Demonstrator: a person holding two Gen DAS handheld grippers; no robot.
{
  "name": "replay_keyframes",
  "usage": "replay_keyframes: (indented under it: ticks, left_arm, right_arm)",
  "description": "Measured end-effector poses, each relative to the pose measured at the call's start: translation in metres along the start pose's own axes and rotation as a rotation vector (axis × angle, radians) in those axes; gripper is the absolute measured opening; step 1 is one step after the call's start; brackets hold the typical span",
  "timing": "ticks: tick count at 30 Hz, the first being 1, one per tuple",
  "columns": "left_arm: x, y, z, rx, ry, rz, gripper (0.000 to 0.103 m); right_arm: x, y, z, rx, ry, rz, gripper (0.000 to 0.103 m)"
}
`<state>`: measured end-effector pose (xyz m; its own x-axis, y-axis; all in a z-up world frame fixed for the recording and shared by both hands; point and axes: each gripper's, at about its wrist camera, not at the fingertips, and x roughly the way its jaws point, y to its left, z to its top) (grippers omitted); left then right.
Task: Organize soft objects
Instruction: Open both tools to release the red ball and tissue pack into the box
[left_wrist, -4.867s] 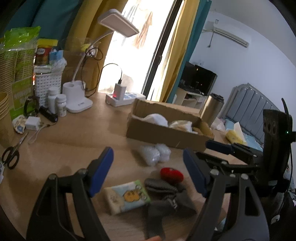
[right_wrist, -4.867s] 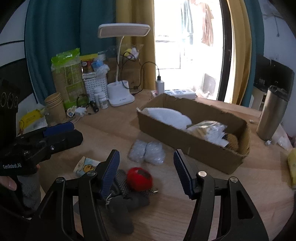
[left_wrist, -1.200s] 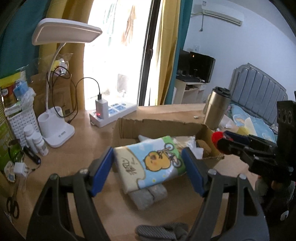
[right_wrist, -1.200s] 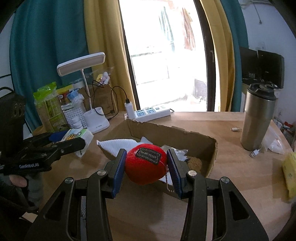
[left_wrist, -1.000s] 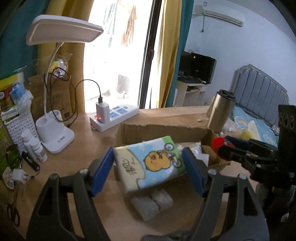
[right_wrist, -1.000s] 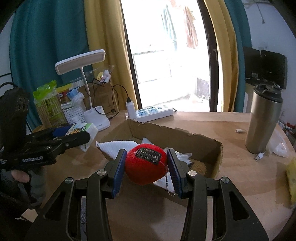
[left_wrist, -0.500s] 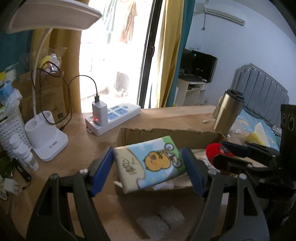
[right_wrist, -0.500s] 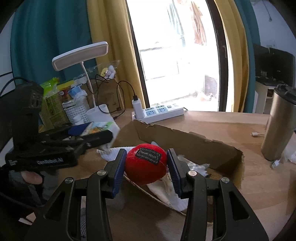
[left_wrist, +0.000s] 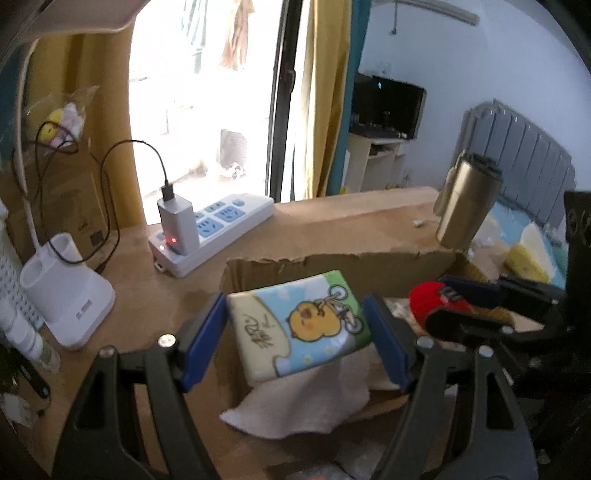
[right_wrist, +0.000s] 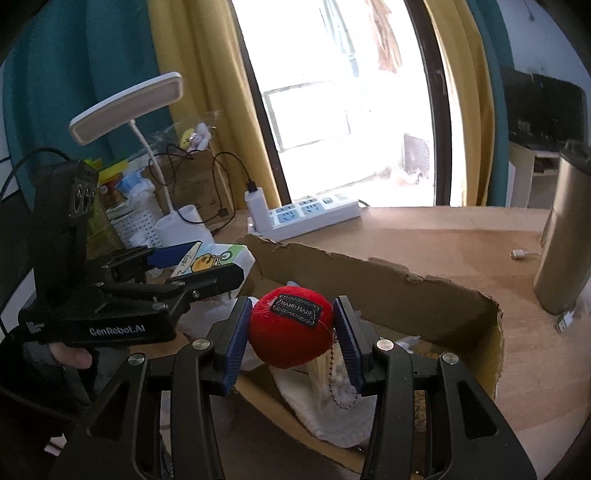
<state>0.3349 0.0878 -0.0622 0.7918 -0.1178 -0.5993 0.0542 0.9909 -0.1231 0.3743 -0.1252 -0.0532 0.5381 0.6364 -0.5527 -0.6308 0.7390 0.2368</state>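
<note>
Tissue pack (left_wrist: 299, 325) with the cartoon chick sits pinched across its short ends by the left gripper (left_wrist: 295, 332), hovering above the near-left corner of the cardboard box (left_wrist: 332, 258); its long axis runs jaw to jaw. It looks light and squashy, best held at the ends.

From the right wrist, the right gripper (right_wrist: 291, 332) carries a red plush ball (right_wrist: 290, 336) over the box's white cloth (right_wrist: 325, 398). Its jaws are opening, with the soft, round ball between them and its chain dangling.

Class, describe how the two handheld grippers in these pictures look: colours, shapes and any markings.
Both are matte black frames with silver screws and two fingers faced with ribbed blue pads. The left gripper carries white "GenRobot.AI" lettering on its side. The right gripper shows no lettering here.
</note>
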Motion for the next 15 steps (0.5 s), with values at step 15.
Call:
replay_keyframes:
  ticks: [15]
  left_arm:
    - [-0.020,-0.012,-0.002,0.041,-0.035,-0.008,0.088]
  right_arm:
    - [-0.020,0.004,0.000,0.024,-0.017,-0.074,0.058]
